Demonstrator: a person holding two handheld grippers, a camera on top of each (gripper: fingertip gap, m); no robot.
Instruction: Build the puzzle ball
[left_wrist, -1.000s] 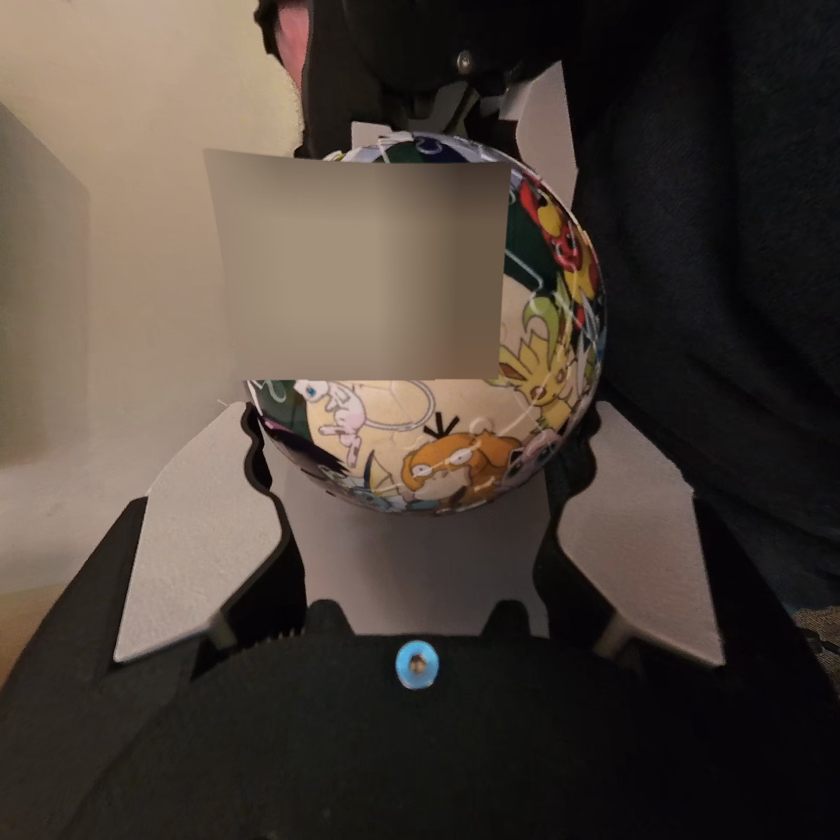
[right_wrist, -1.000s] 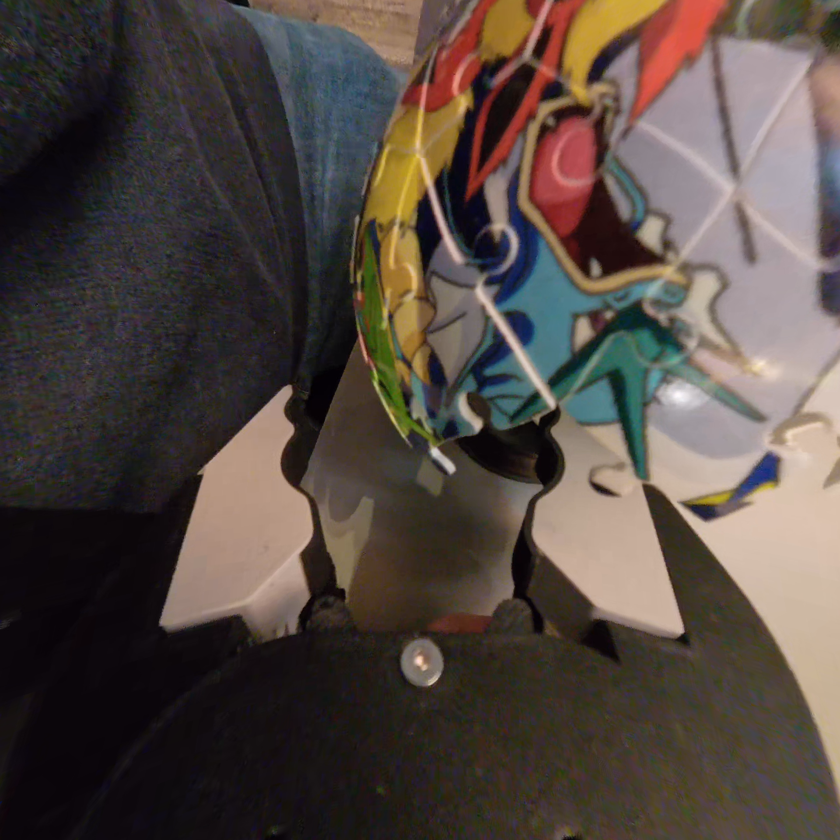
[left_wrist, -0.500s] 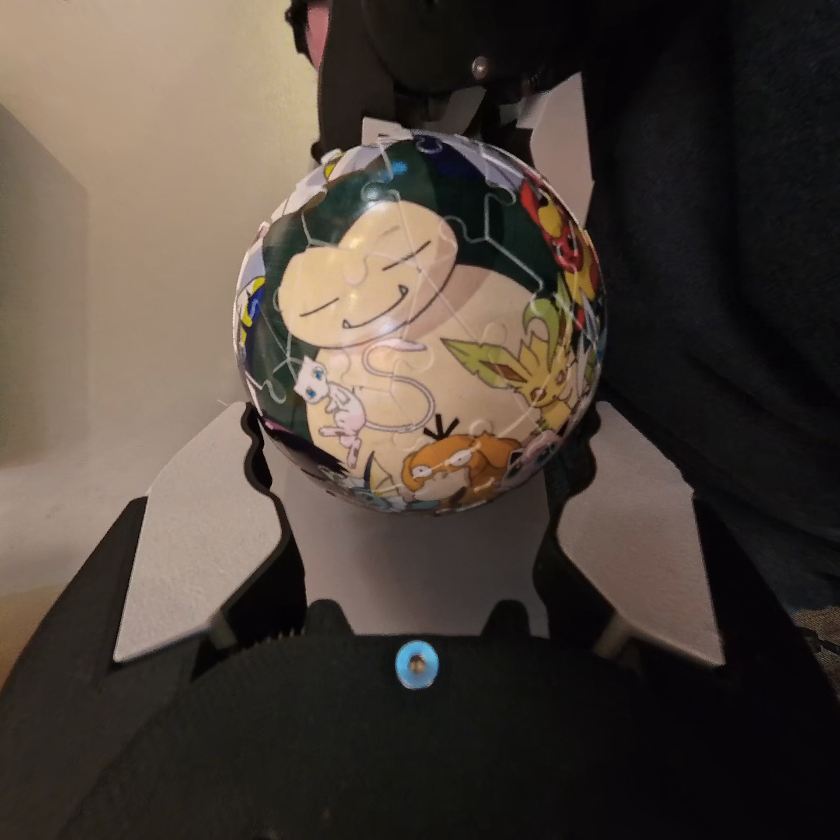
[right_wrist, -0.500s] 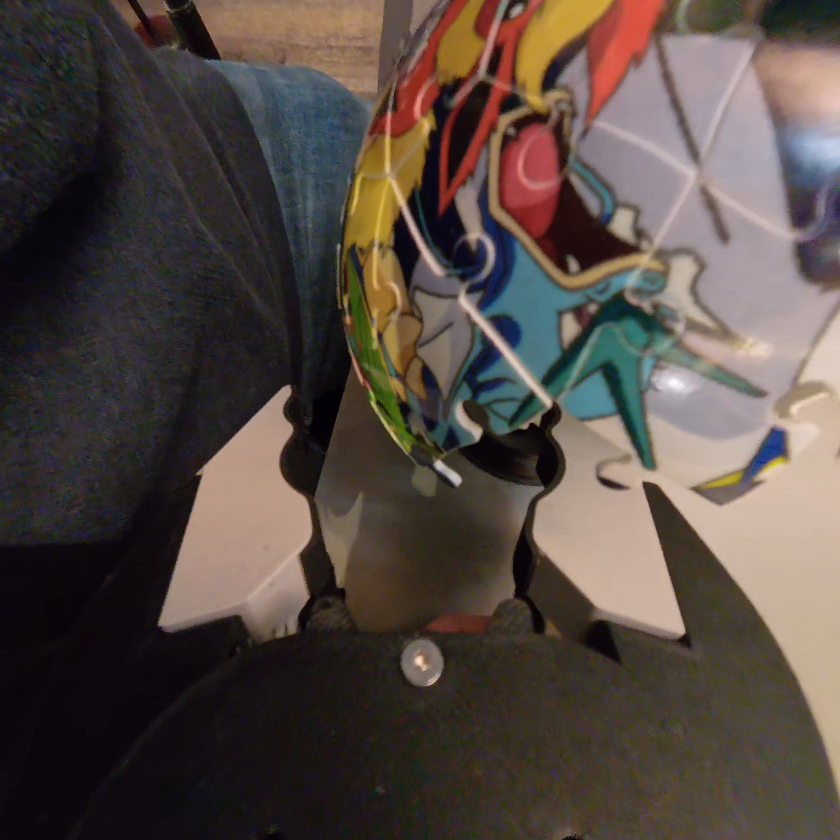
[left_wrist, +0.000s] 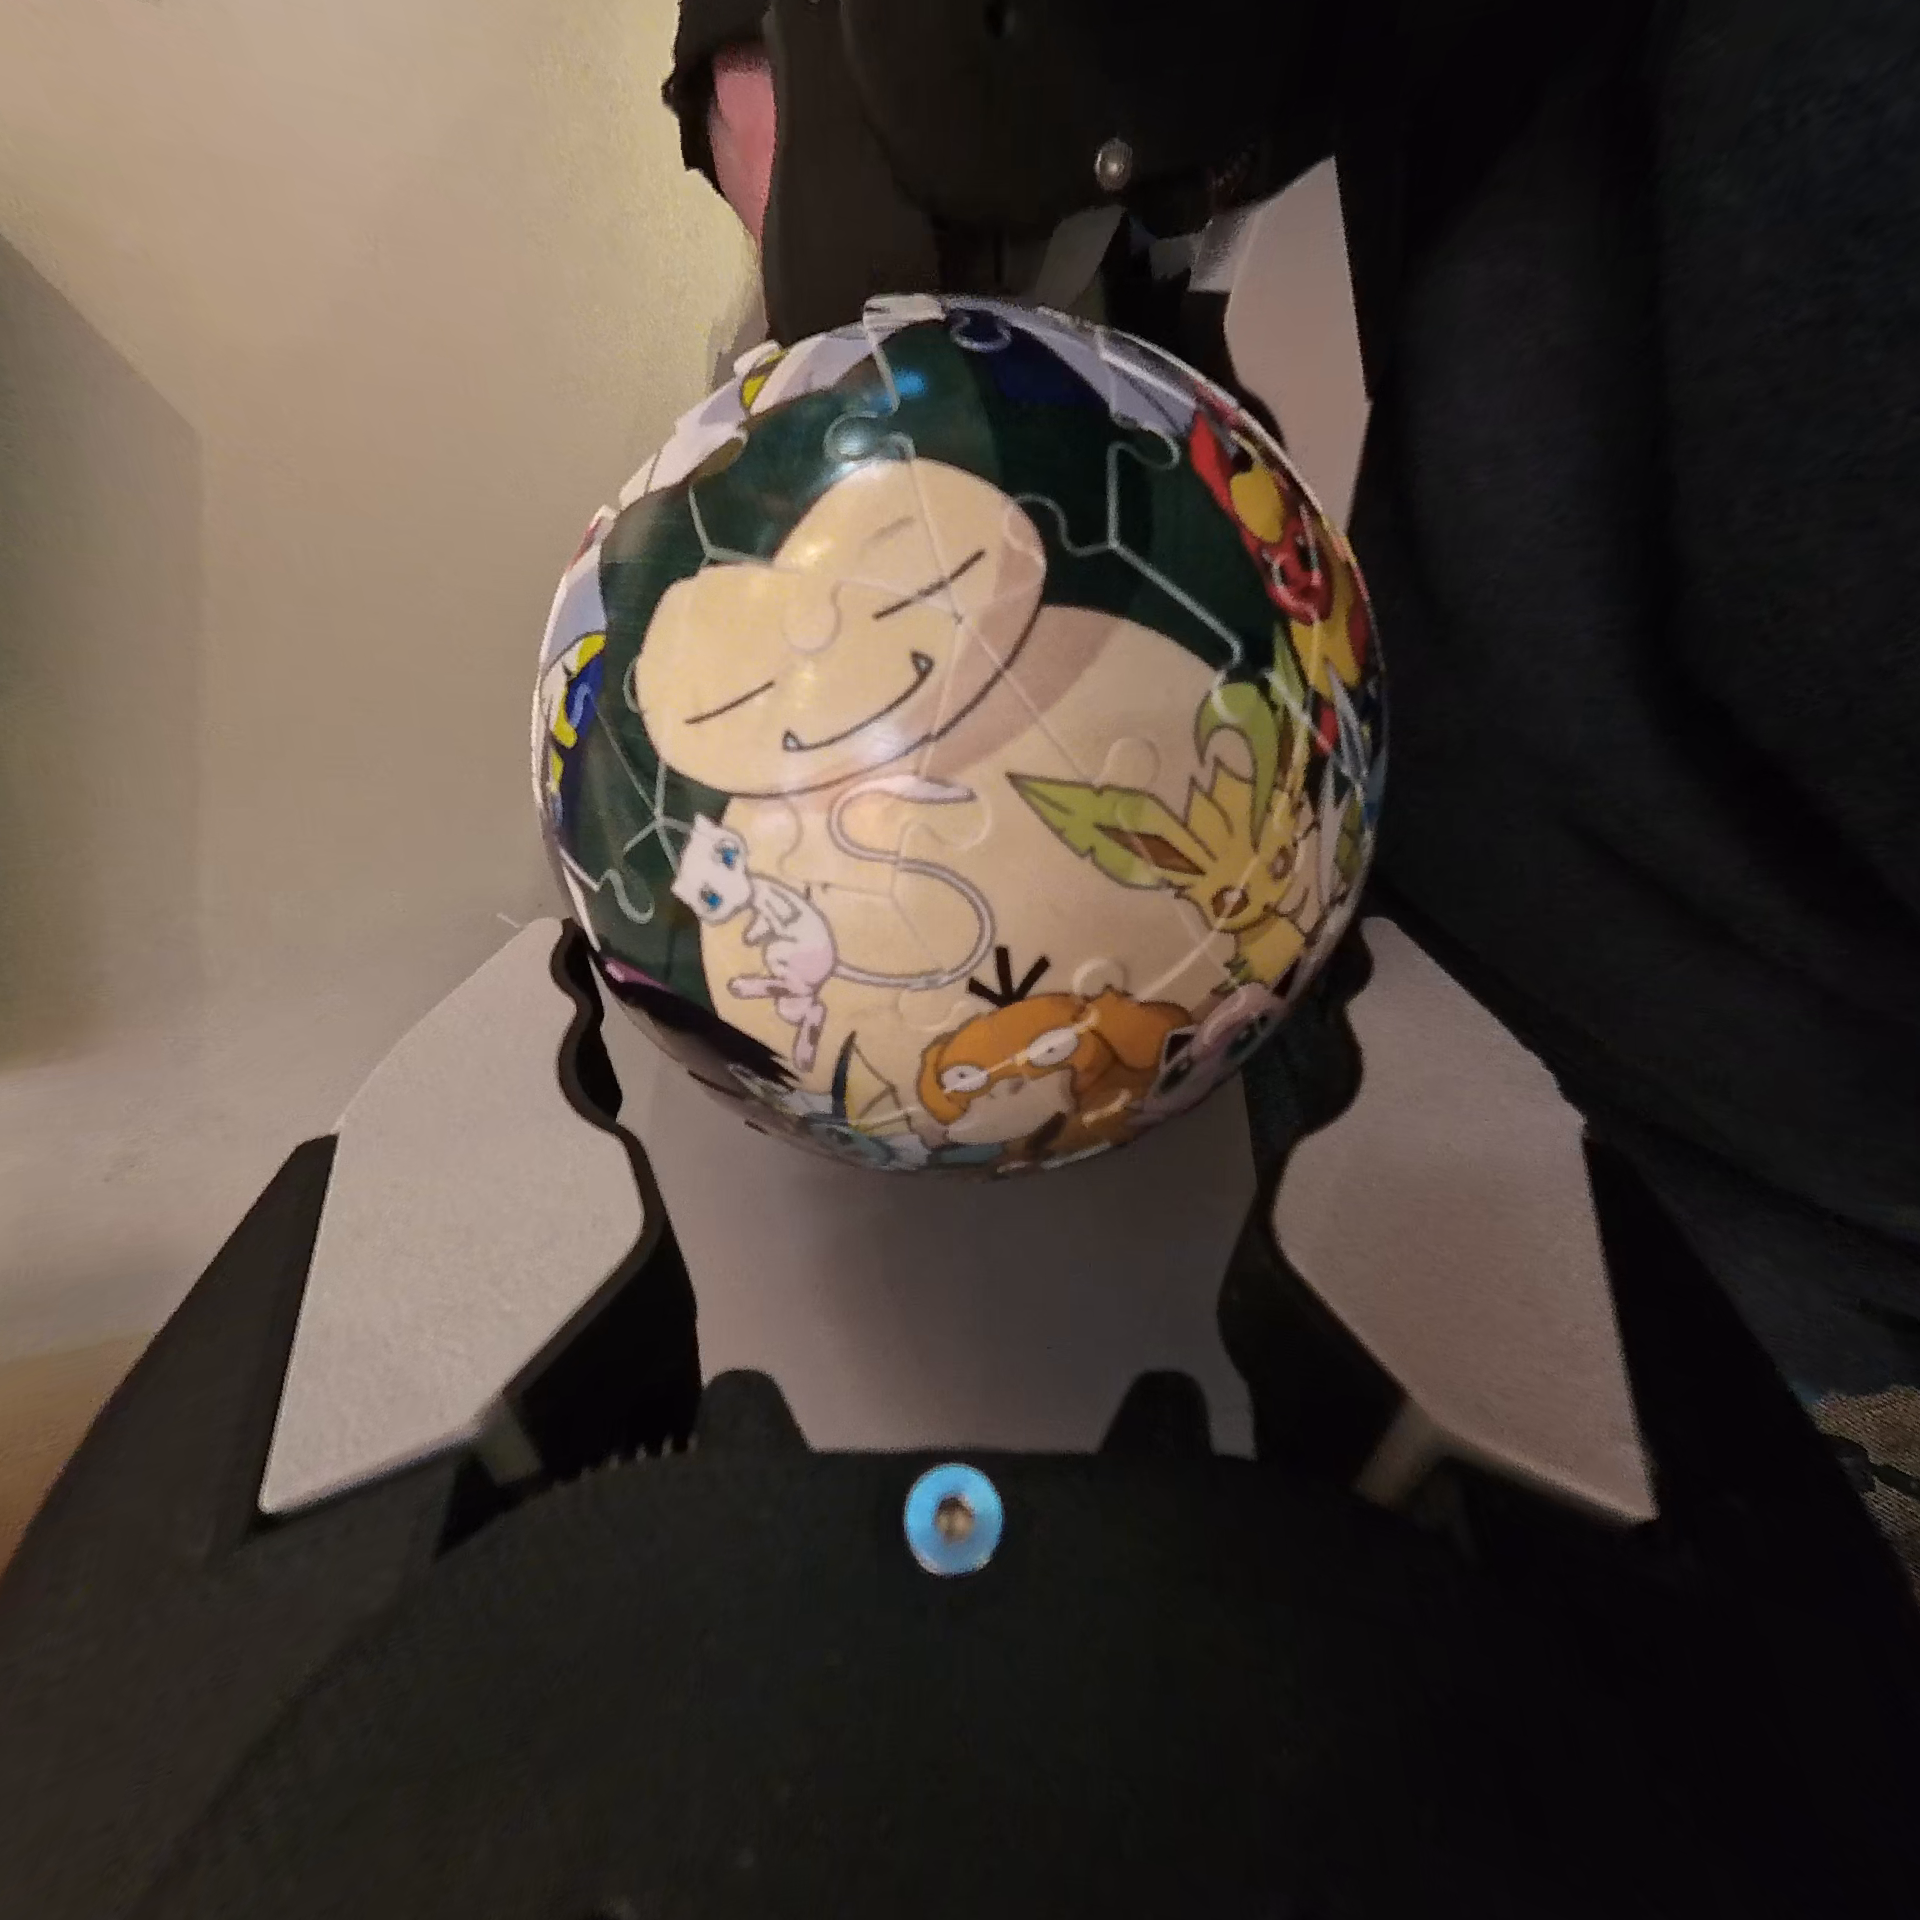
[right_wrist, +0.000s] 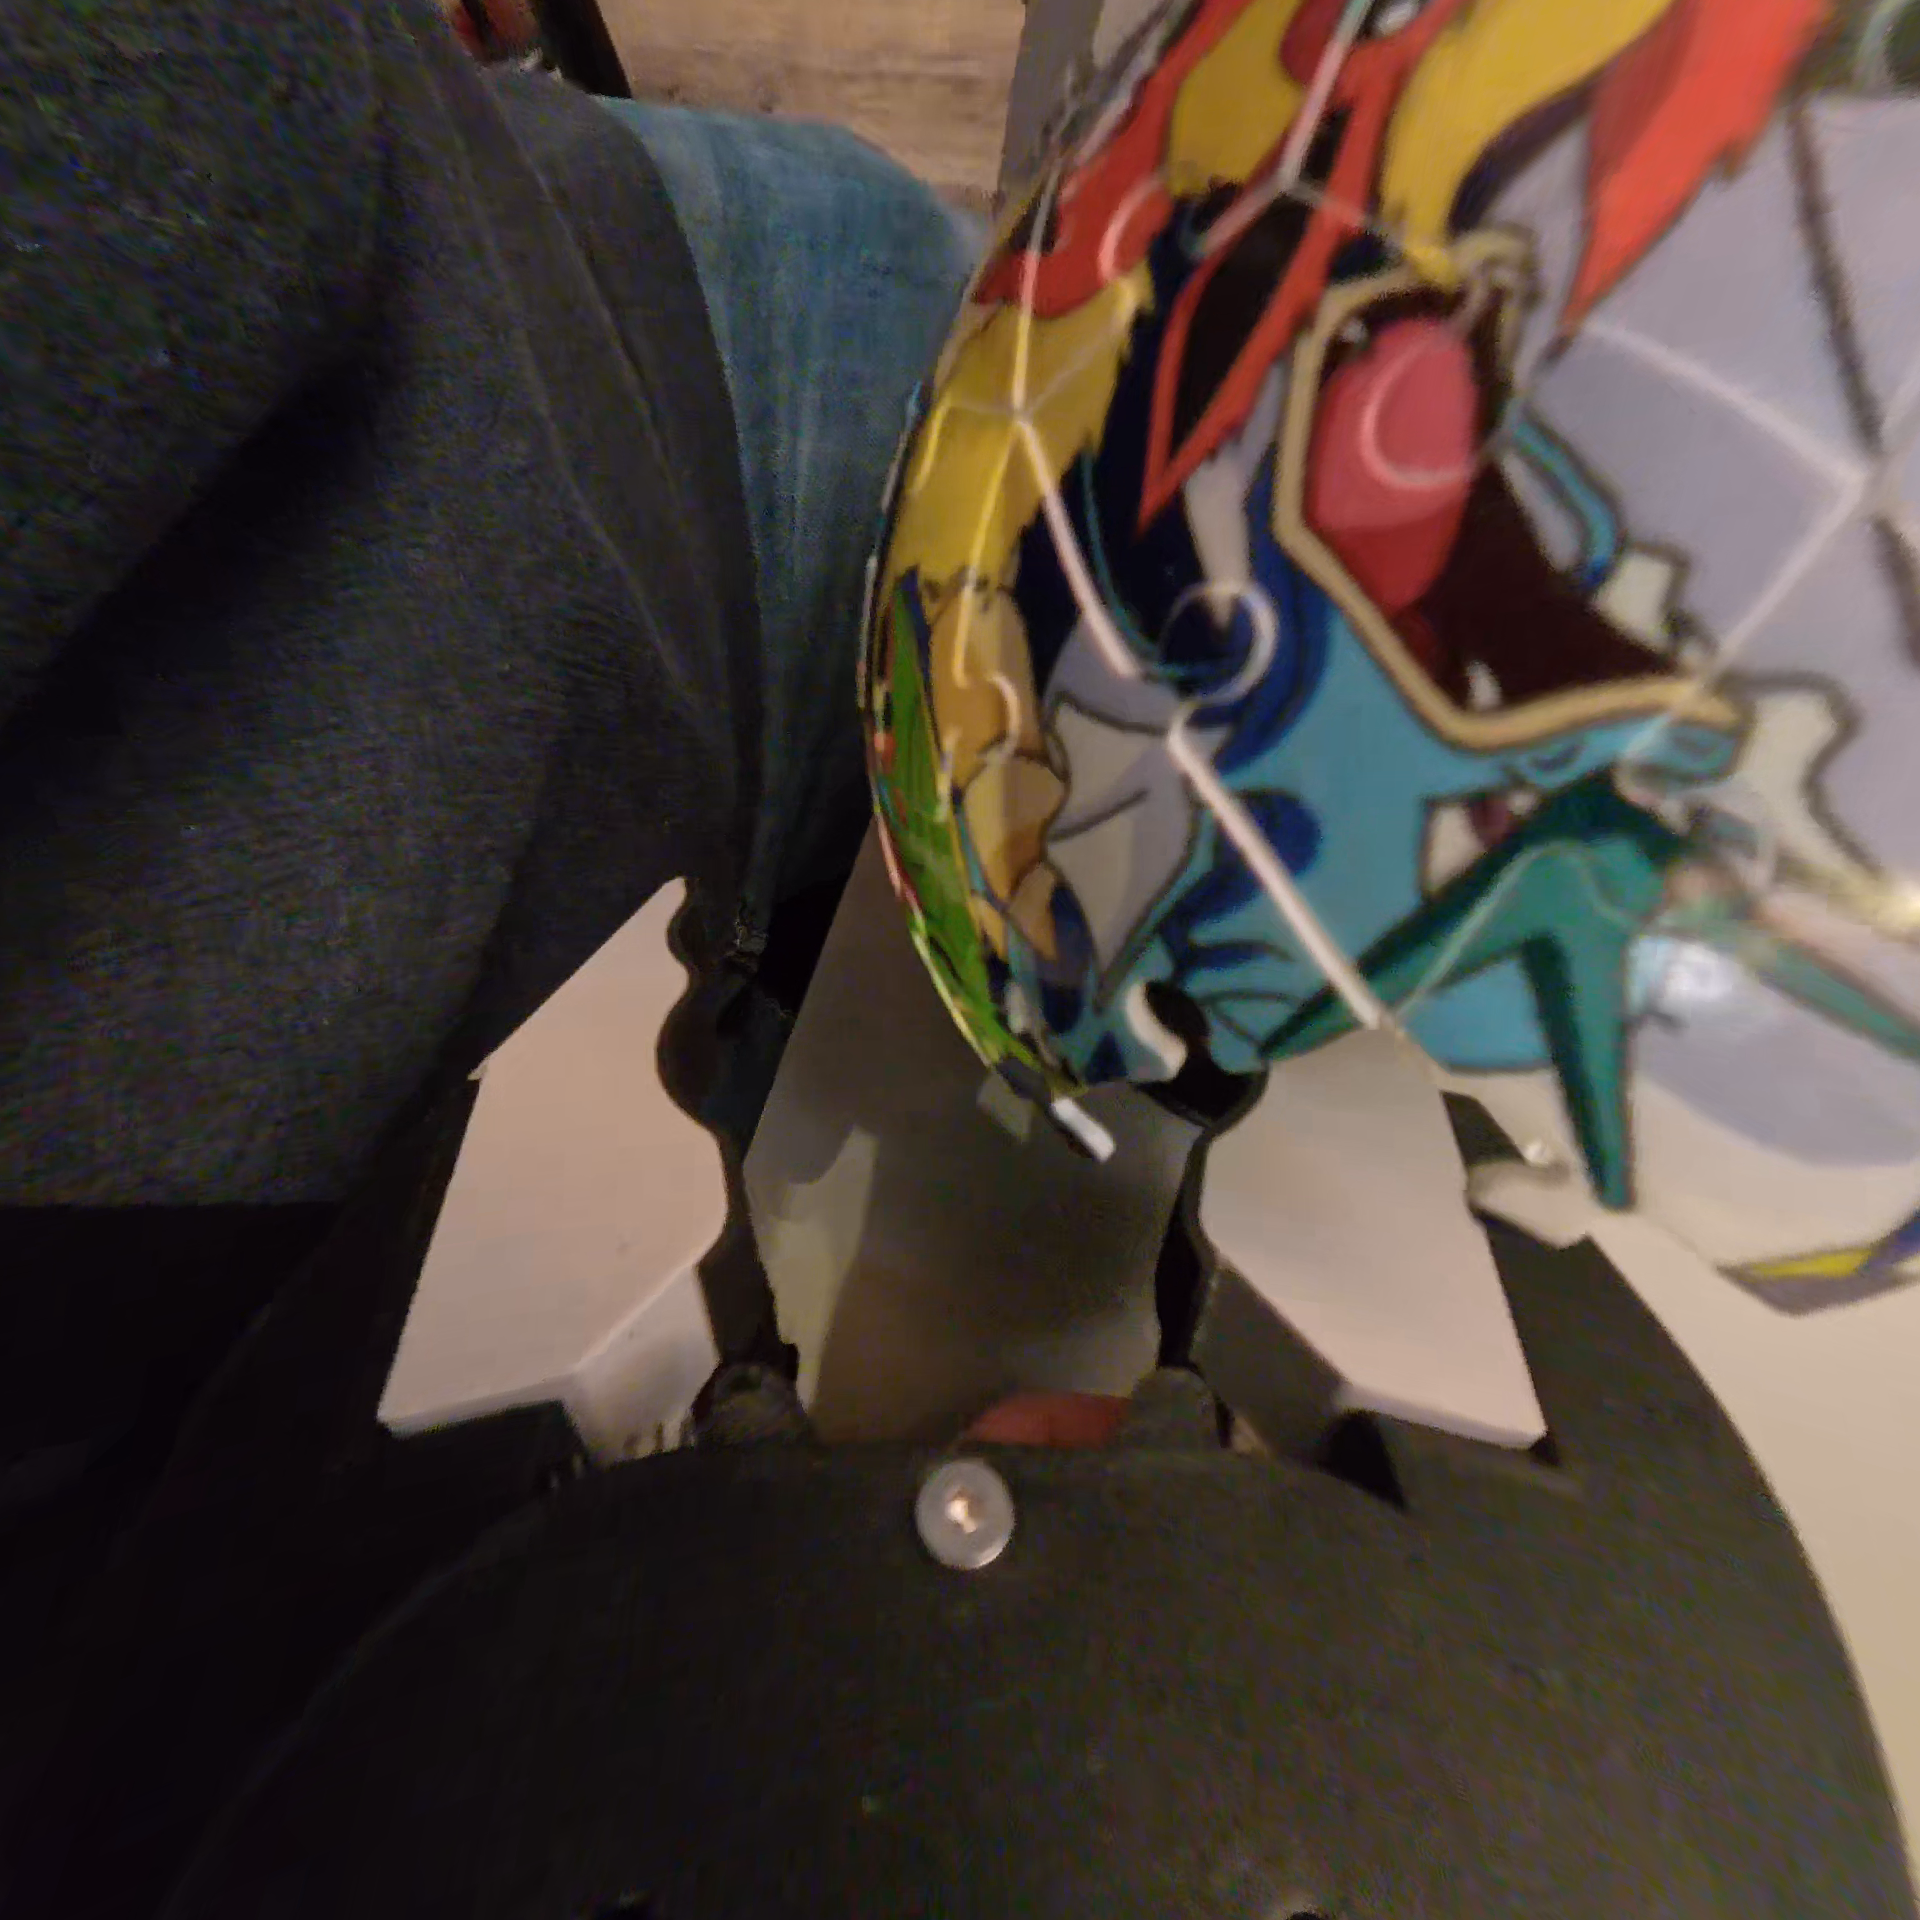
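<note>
Left tongs (left_wrist: 961, 997) still grip the puzzle ball (left_wrist: 961, 727) while right tongs (right_wrist: 966, 1039), half-open, tilt nearer its unfinished edge.

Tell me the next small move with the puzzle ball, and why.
Probably turn the puzzle ball in the left gripper so its unfinished edge faces the right gripper. The right wrist view shows a jagged rim of open tabs low on the ball, while the right gripper looks open and holds no visible piece.
</note>
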